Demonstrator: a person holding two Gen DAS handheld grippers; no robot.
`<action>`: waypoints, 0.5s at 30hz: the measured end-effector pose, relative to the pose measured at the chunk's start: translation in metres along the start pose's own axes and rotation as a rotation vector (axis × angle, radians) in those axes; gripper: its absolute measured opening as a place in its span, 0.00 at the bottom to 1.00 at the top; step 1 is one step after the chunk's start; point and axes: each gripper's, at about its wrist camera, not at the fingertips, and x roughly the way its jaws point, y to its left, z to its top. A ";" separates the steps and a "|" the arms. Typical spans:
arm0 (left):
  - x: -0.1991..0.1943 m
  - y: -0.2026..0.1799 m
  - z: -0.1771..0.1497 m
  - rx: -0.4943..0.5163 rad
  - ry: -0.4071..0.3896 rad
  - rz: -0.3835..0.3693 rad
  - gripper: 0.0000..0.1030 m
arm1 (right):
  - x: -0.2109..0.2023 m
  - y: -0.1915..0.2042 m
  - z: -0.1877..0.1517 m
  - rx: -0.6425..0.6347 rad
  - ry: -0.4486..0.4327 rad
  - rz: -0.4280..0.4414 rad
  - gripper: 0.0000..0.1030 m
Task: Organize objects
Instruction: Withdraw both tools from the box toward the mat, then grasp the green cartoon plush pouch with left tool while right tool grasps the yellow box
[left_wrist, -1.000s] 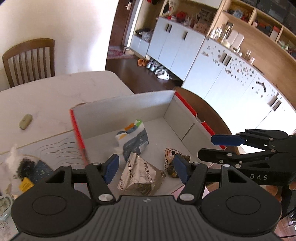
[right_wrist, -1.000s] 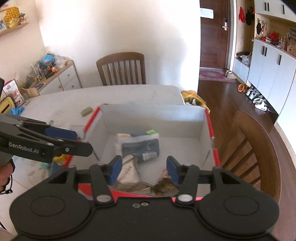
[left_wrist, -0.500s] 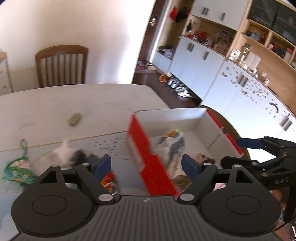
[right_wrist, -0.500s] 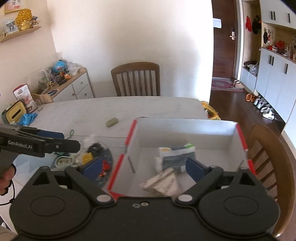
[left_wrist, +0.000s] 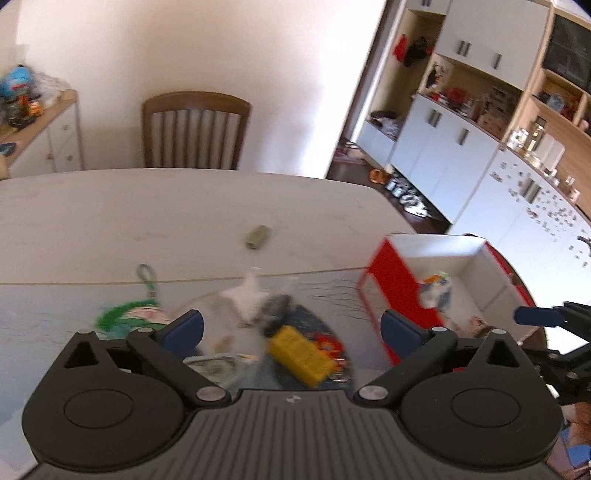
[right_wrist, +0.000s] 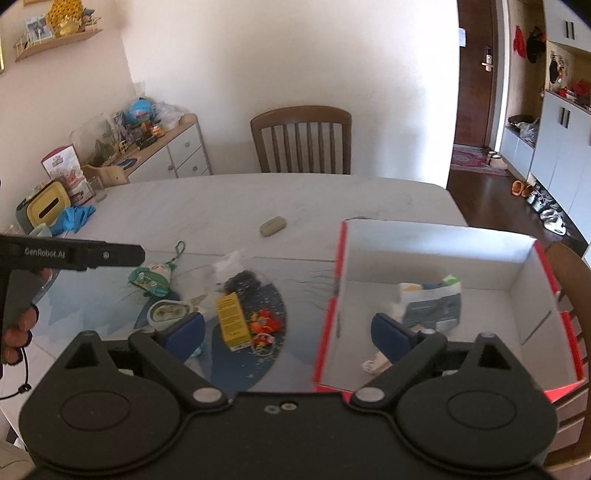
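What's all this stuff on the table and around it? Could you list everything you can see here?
Box: one, red outside, white inside, right side of table.
Packets: at least two, mixed colours, inside the box.
Yellow box: one, yellow, on the blue mat.
Mat: one, blue, left of the box.
Green pouch: one, green with a cord, left of the mat.
Olive lump: one, olive, alone at mid table.
Table: one, pale.
Chairs: two, brown wood, one at the far side, one at right.
Sideboard: one, white, cluttered top, against the wall at far left.
Left gripper: black, blue pads, jaws opening, nothing held.
Right gripper: black, blue pads, open, empty.
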 end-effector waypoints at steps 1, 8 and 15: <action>-0.001 0.008 0.000 -0.003 -0.002 0.011 1.00 | 0.003 0.004 0.000 -0.002 0.003 0.002 0.93; 0.000 0.050 -0.010 0.008 -0.003 0.071 1.00 | 0.030 0.031 -0.003 -0.014 0.039 0.009 0.93; 0.016 0.075 -0.021 0.045 0.040 0.066 1.00 | 0.054 0.049 -0.005 -0.037 0.054 -0.008 0.93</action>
